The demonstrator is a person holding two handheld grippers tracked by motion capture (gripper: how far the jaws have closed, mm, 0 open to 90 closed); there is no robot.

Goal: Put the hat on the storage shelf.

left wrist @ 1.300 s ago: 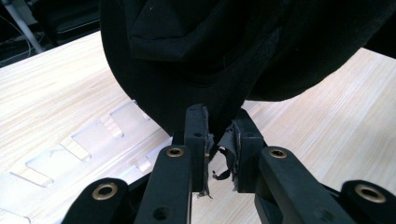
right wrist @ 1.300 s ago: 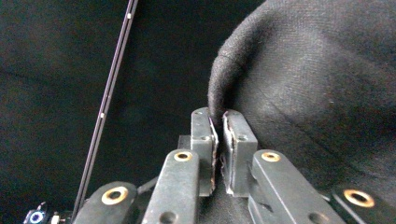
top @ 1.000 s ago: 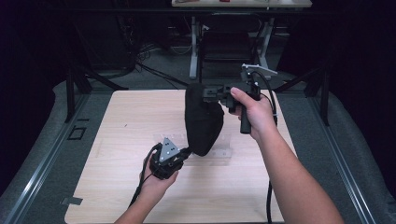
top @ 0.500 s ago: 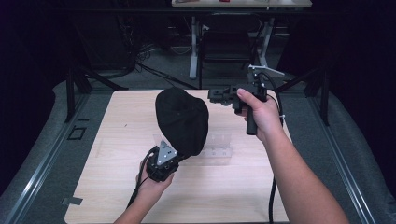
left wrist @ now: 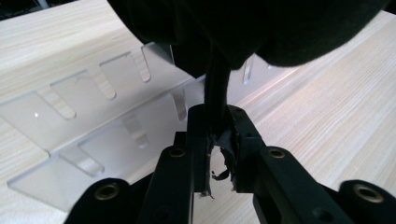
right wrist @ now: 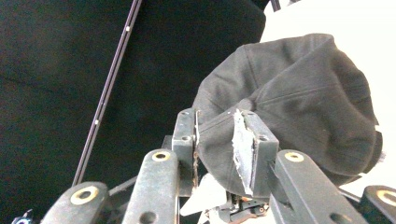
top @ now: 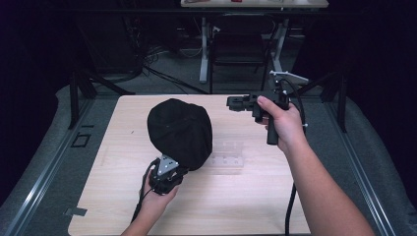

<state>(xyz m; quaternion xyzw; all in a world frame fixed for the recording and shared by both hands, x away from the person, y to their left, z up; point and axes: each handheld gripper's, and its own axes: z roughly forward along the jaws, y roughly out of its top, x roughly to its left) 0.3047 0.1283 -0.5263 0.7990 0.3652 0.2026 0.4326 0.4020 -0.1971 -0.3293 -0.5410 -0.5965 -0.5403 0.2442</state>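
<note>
While the left gripper [top: 173,172] stays clamped on the cap [top: 181,132], the right gripper [top: 237,103] has let go; its jaws stand apart. The cap now leans over the clear stand [top: 227,156]; likely being set down.

In the high view the cap [top: 180,132] sits at the table's [top: 98,196] centre, the clear rack [top: 227,156] just right, the left gripper [top: 173,176] below, the right gripper [top: 236,103] upper right.

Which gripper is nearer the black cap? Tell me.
Left. The left gripper pinches the cap by its edge, jaws just easing open; the right gripper hangs apart at the cap's right, its empty jaws also just opening.
</note>
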